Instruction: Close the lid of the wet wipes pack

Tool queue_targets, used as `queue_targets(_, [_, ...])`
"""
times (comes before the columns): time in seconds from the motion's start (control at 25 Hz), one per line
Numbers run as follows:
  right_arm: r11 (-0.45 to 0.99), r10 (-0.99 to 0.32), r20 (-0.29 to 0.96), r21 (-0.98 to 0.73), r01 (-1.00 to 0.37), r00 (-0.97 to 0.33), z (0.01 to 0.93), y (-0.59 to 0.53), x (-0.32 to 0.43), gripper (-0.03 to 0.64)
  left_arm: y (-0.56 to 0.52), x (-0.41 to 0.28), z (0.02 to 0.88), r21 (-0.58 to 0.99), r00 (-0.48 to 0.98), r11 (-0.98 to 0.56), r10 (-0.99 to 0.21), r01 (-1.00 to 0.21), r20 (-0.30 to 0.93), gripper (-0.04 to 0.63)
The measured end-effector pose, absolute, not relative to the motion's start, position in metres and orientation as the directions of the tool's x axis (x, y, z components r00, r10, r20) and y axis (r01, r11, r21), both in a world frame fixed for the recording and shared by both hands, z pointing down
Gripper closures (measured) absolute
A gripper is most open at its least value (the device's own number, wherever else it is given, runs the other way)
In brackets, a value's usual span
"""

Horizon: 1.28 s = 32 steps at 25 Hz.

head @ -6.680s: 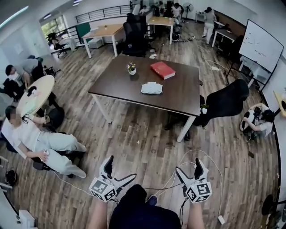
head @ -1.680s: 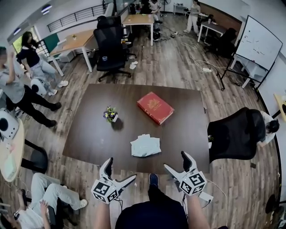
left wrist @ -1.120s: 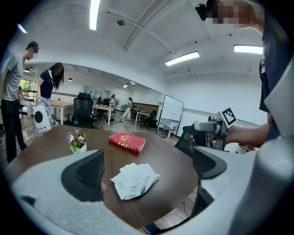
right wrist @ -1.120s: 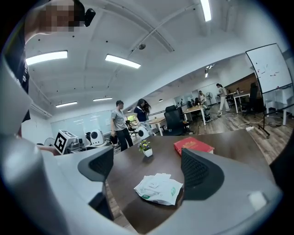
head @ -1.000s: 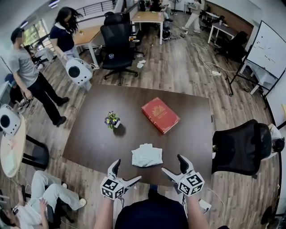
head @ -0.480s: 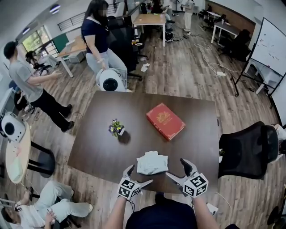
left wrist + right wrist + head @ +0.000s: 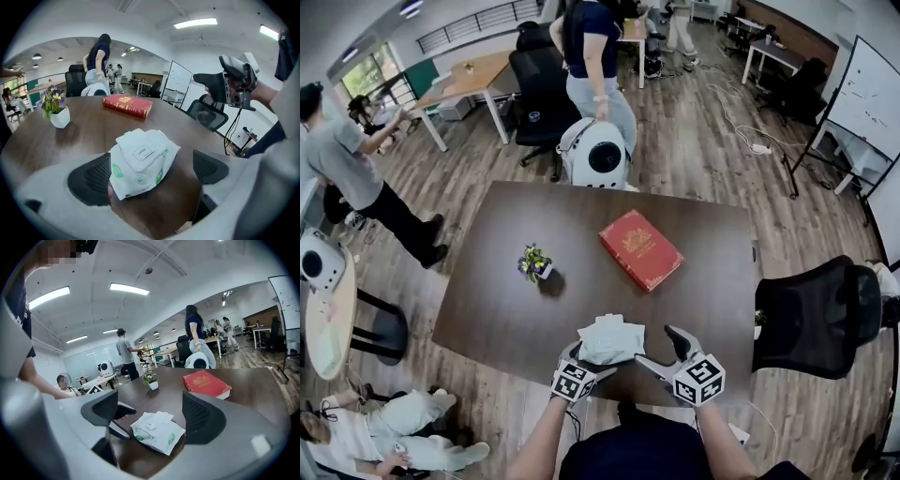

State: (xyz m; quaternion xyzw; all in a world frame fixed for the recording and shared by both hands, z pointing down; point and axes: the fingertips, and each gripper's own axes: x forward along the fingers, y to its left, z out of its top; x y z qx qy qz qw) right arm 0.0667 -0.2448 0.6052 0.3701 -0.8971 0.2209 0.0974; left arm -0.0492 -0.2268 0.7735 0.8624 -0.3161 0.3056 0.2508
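Holds left gripper (image 7: 152, 165) tilted down at the surface's (image 7: 487, 309) near edge, jaws wide but just closing, wet wipes pack (image 7: 140, 164) between them, right pad clear of it. Holds right gripper (image 7: 151, 413) nearly level just beside, jaws wide, also just closing, gripping nothing. Covers the pack's near edge in the head view. Looks crumpled, white with green marks, OPEN flap (image 7: 143, 151) on top. Beyond, red book (image 7: 639, 248) and potted flower (image 7: 532, 263).

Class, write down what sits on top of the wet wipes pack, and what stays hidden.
A white flap lid bearing an OPEN label lies on the wet wipes pack. Nothing else rests on it. Whatever is beneath the flap is covered.
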Motion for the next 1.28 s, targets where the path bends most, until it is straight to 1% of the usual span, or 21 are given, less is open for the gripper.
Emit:
queue_targets(0.44, [0.641, -0.590, 0.366, -0.330, -0.693, -0.720, 0.625, -0.255, 0.058, 0.183, -0.227, -0.052, 0.817, 0.254, 0.579, -0.660, -0.332, -0.707, 0.745, 0.090])
queue_targets(0.72, [0.662, -0.540, 0.400, -0.341, -0.667, -0.740, 0.637, -0.268, 0.050, 0.189, -0.230, -0.054, 0.828, 0.259, 0.564, -0.637, -0.336, -0.726, 0.755, 0.133])
queue_targets(0.92, [0.676, -0.497, 0.426, -0.355, -0.645, -0.756, 0.653, -0.285, 0.039, 0.190, -0.235, -0.055, 0.831, 0.267, 0.561, -0.617, -0.348, -0.740, 0.751, 0.146])
queue_targets(1.0, [0.676, -0.475, 0.435, -0.376, -0.634, -0.765, 0.660, -0.291, 0.033, 0.193, -0.235, -0.055, 0.832, 0.264, 0.557, -0.614, -0.350, -0.744, 0.754, 0.150])
queue_targets(1.08, [0.660, -0.451, 0.424, -0.434, -0.613, -0.785, 0.666, -0.297, 0.027, 0.195, -0.235, -0.055, 0.833, 0.259, 0.551, -0.611, -0.354, -0.748, 0.756, 0.156])
queue_targets(1.16, [0.644, -0.437, 0.411, -0.478, -0.597, -0.800, 0.670, -0.305, 0.023, 0.213, -0.238, -0.056, 0.835, 0.251, 0.546, -0.609, -0.362, -0.752, 0.756, 0.166])
queue_targets(1.28, [0.645, -0.428, 0.424, -0.476, -0.598, -0.798, 0.676, -0.316, 0.019, 0.215, -0.240, -0.057, 0.840, 0.235, 0.537, -0.614, -0.369, -0.754, 0.758, 0.181])
